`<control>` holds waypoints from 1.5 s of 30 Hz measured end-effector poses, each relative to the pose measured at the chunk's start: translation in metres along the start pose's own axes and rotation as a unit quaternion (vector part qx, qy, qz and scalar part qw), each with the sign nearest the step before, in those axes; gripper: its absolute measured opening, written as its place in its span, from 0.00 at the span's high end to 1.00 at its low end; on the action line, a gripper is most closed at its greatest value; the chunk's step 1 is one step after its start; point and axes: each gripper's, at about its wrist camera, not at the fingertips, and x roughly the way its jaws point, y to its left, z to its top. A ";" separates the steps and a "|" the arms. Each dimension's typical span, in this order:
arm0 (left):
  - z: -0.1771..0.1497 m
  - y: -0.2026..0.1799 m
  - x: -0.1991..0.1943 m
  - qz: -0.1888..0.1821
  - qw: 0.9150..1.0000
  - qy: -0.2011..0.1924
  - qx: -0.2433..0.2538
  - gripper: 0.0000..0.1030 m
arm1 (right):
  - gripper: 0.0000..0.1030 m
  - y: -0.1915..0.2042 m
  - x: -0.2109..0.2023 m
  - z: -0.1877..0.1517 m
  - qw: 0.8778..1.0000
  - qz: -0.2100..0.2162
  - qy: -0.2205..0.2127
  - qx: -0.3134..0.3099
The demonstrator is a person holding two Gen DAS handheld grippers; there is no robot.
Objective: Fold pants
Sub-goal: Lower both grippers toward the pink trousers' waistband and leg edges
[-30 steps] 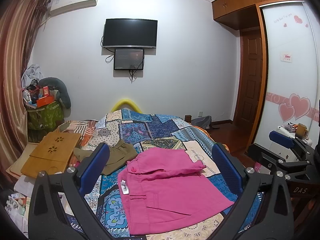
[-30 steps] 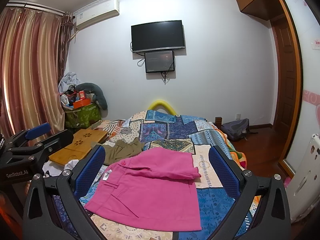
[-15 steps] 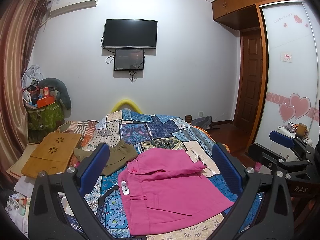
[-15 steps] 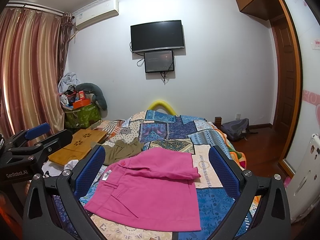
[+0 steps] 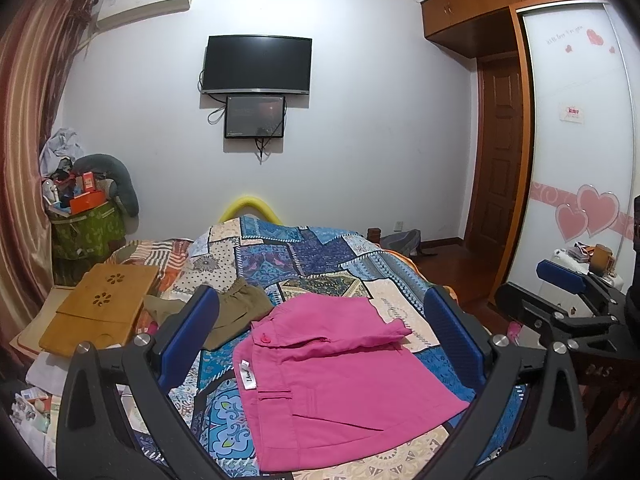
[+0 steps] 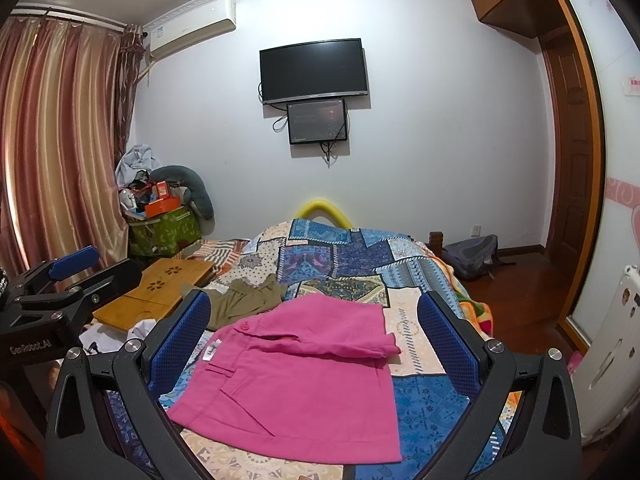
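We hold the left gripper [image 5: 320,344] and right gripper [image 6: 314,344] spread wide, empty, above the bed [image 6: 420,404]. The pink pants [image 6: 296,388] lie just ahead, seemingly folded already; perhaps one fold remains.

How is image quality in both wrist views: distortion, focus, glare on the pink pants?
Left wrist view: strong fisheye bowing of walls, dark corner vignette; pink pants sharp, evenly lit, no glare. Right wrist view: same barrel distortion, curtain bent; pants in focus, soft shadows only.
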 end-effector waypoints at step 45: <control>-0.156 0.063 0.160 -0.004 0.934 0.356 0.007 0.64 | 0.90 -0.089 0.127 -0.148 0.933 0.031 0.346 0.095</control>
